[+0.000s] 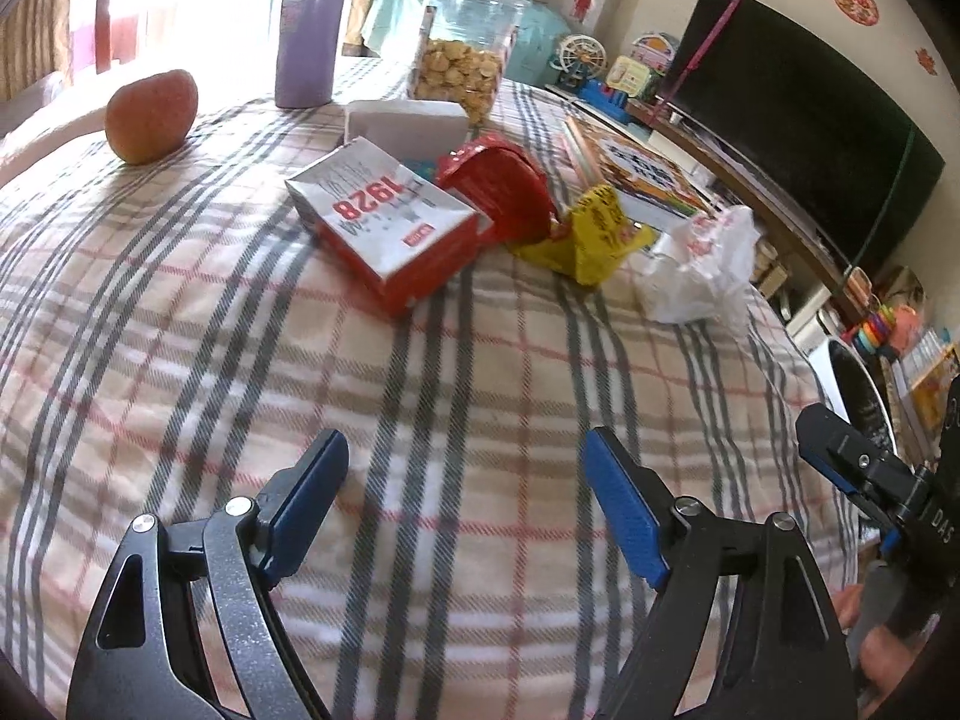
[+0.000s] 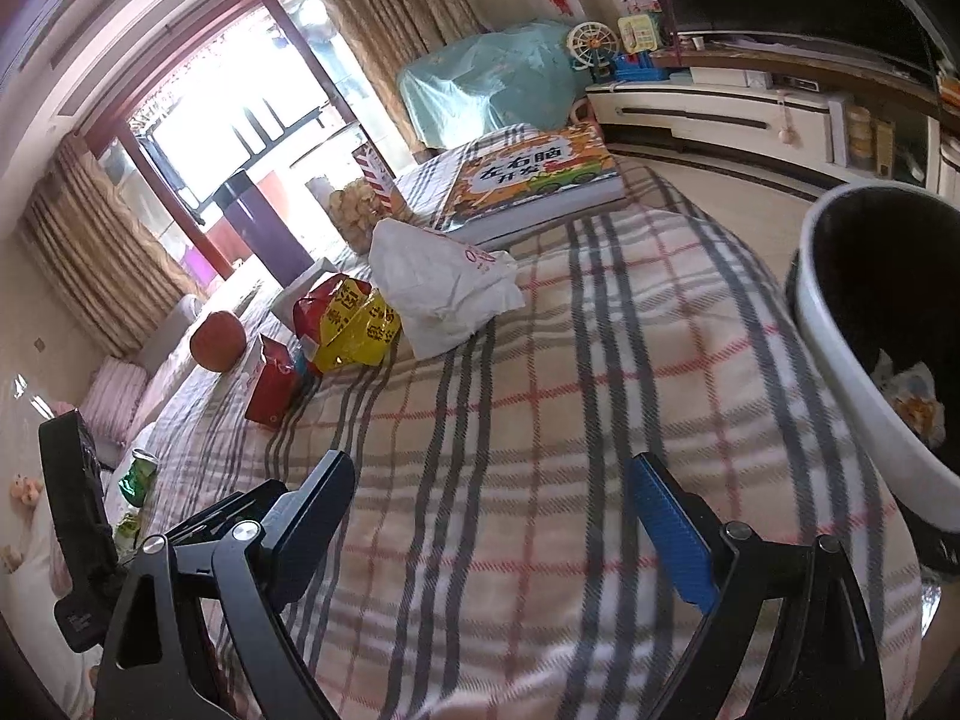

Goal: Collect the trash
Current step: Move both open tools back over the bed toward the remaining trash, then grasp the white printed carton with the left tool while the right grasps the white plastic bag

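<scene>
Left gripper [image 1: 465, 501]: nearest the left wrist camera, its blue-padded fingers spread wide apart with nothing between them, hanging over the plaid tablecloth [image 1: 252, 324].
Landmark, left view: red-and-white carton [image 1: 384, 222] printed "1928", lying on its side on the cloth well beyond the fingers.
Red wrapper [image 1: 504, 186]: touching the carton on its right side.
Yellow wrapper [image 1: 591, 231]: crumpled, just right of the red wrapper, farther from the carton.
White plastic bag [image 1: 699, 267]: crumpled, right of the yellow wrapper, well apart from the carton.
White box [image 1: 405, 120]: just behind the carton.
Cookie jar [image 1: 462, 45]: behind the white box.
Purple bottle [image 1: 309, 24]: upright, behind and left of the carton.
Apple [image 1: 151, 115]: well left of the carton.
Book [image 1: 639, 171]: flat, behind the yellow wrapper.
Right gripper [image 1: 852, 468]: at the right edge, beside a white trash bin [image 1: 837, 372].

Right gripper, own view [image 2: 495, 516]: fingers wide apart and holding nothing, over the cloth [image 2: 540, 396].
Trash bin [image 2: 852, 360]: white rim, dark inside, just right of the fingers, some crumpled litter within.
Landmark, right view: white bag [image 2: 441, 282], on the cloth far ahead.
Yellow wrapper [image 2: 354, 333]: touching the bag's left side.
Carton [image 2: 270, 381]: left of the yellow wrapper.
Apple [image 2: 218, 340]: beyond the carton.
Book [image 2: 537, 177]: just behind the bag.
Left gripper [image 2: 78, 540]: at the left edge; whether it is open cannot be told from this view.
</scene>
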Tool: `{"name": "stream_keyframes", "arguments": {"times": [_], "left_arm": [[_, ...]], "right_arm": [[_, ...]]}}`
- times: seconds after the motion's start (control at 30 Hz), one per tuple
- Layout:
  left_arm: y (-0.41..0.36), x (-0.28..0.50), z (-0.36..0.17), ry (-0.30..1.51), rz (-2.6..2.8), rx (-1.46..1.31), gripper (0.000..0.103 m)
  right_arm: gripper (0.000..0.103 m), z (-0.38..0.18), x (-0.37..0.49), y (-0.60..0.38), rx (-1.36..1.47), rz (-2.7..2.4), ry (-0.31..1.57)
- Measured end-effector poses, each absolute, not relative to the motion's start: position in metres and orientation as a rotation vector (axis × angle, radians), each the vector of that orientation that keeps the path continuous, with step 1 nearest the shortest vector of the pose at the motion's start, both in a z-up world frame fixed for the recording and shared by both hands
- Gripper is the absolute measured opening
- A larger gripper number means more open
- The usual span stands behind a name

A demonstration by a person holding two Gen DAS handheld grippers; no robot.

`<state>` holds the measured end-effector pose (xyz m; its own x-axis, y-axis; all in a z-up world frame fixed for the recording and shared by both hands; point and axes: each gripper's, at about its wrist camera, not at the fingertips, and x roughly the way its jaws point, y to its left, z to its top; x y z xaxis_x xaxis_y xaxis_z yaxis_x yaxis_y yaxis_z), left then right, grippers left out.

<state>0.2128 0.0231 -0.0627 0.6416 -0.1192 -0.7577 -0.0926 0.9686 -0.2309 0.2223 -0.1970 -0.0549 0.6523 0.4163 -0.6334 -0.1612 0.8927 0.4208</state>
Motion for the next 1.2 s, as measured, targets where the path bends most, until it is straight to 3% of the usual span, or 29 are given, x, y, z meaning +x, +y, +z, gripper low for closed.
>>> {"name": "stream_keyframes", "arguments": {"times": [0.67,0.8,0.83,0.87,0.9,0.93,1.03,1.2], "left_arm": [[0.046,0.286,-0.051,0.823,0.109,-0.294,0.085],[0.046,0.287,-0.049,0.779,0.14,-0.266,0.082],[0.045,0.286,-0.049,0.771,0.138,-0.257,0.077],[0.045,0.286,-0.049,0.768,0.129,-0.248,0.068],[0.045,0.285,-0.05,0.77,0.119,-0.244,0.066],[0.045,0.284,-0.051,0.765,0.108,-0.24,0.065],[0.043,0.276,-0.052,0.759,0.083,-0.227,0.06],[0.033,0.253,-0.051,0.761,0.025,-0.212,0.057]], "right_arm": [[0.094,-0.059,0.292,-0.163,0.319,0.343,0.81],[0.093,-0.06,0.302,-0.161,0.316,0.325,0.801],[0.092,-0.06,0.303,-0.16,0.308,0.322,0.798],[0.084,-0.059,0.304,-0.159,0.297,0.318,0.796],[0.077,-0.06,0.304,-0.158,0.288,0.317,0.795],[0.063,-0.061,0.303,-0.157,0.284,0.317,0.799],[0.054,-0.06,0.299,-0.158,0.282,0.324,0.785],[0.051,-0.057,0.278,-0.167,0.295,0.344,0.769]]}}
